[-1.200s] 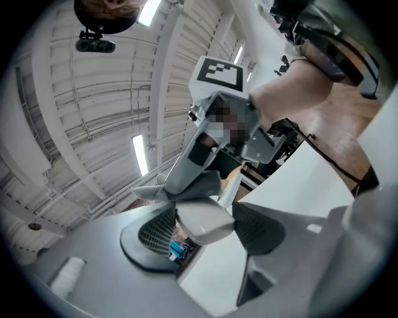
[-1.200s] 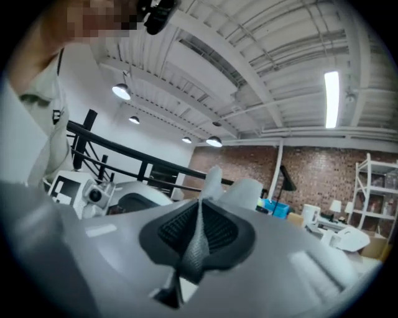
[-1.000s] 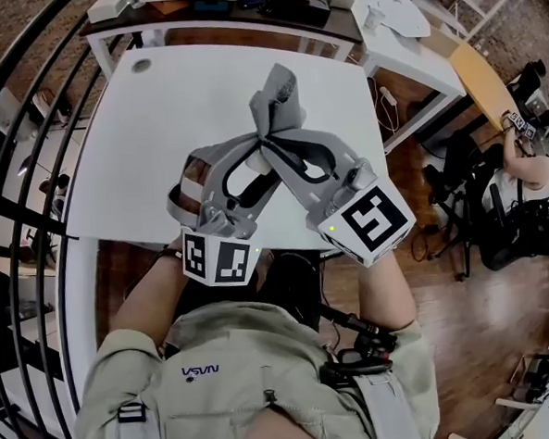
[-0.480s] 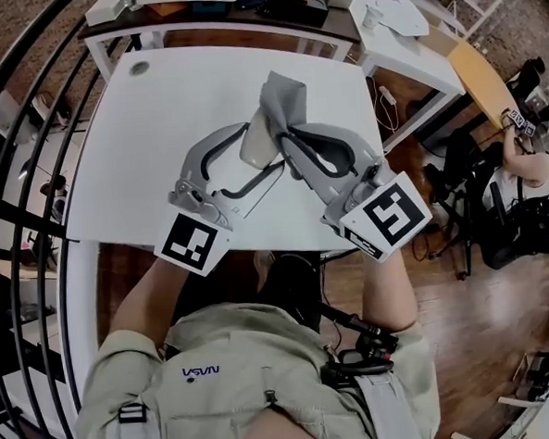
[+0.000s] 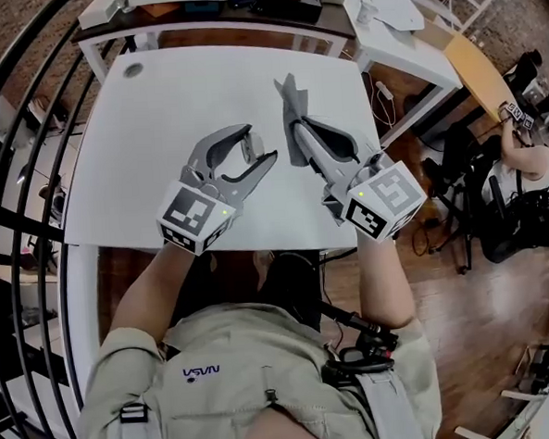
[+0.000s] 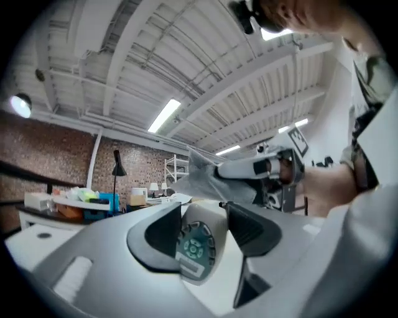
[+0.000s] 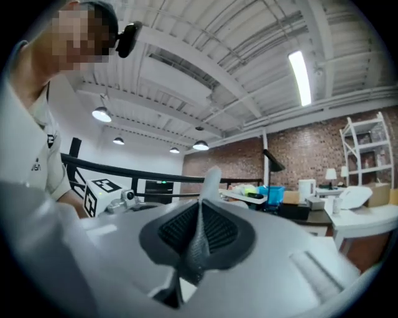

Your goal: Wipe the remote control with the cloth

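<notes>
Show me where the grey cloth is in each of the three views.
Head view: cloth upper middle, sticking out of the right gripper.
Left gripper view: cloth at centre, above the jaws.
Right gripper view: cloth lower centre, pinched between the jaws.
Shared landmark: blue box, both gripper views.

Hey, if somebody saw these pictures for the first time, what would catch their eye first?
Two grippers over the white table stand out: the left gripper, at the head view's left, has the white remote control between its jaws, which have just been closing. To its right, the right gripper is shut on a grey cloth that sticks out past its tips.
</notes>
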{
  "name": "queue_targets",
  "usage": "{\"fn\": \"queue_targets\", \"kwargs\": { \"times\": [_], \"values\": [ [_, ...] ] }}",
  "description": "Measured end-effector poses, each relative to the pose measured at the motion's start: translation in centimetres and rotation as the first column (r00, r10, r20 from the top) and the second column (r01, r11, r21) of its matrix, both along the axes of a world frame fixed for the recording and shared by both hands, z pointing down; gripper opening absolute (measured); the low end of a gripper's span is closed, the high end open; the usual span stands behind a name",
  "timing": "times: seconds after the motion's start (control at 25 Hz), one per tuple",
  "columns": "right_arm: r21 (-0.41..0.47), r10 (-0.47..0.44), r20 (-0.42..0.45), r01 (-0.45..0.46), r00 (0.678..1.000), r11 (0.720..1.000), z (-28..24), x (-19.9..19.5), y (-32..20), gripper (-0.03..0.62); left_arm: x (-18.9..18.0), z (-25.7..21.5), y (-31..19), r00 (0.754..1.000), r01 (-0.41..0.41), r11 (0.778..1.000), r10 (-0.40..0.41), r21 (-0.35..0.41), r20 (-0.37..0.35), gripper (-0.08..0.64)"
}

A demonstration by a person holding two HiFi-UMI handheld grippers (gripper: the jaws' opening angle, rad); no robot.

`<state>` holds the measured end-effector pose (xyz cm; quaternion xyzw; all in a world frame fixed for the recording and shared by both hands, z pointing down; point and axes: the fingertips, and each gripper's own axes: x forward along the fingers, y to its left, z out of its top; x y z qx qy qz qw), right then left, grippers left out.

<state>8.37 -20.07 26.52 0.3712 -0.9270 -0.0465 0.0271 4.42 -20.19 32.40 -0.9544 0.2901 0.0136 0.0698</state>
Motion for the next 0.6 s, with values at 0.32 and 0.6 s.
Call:
{"fn": "queue_targets", "kwargs": {
  "times": [0.32, 0.6],
  "values": [
    [0.049, -0.011, 0.03, 0.01, 0.999, 0.999, 0.4, -0.4, 1.0, 0.02, -4.3, -3.6, -2.9, 0.771, -0.202, 0.88, -0.128, -0.429, -0.624, 0.238],
    [-0.026, -0.154, -0.112, 0.153, 0.982, 0.988, 5.2, -2.1, 3.9, 0.02, -5.9, -4.7, -3.8, 0.641, -0.265, 0.837, -0.218, -0.479, -0.735, 0.236]
  ]
}}
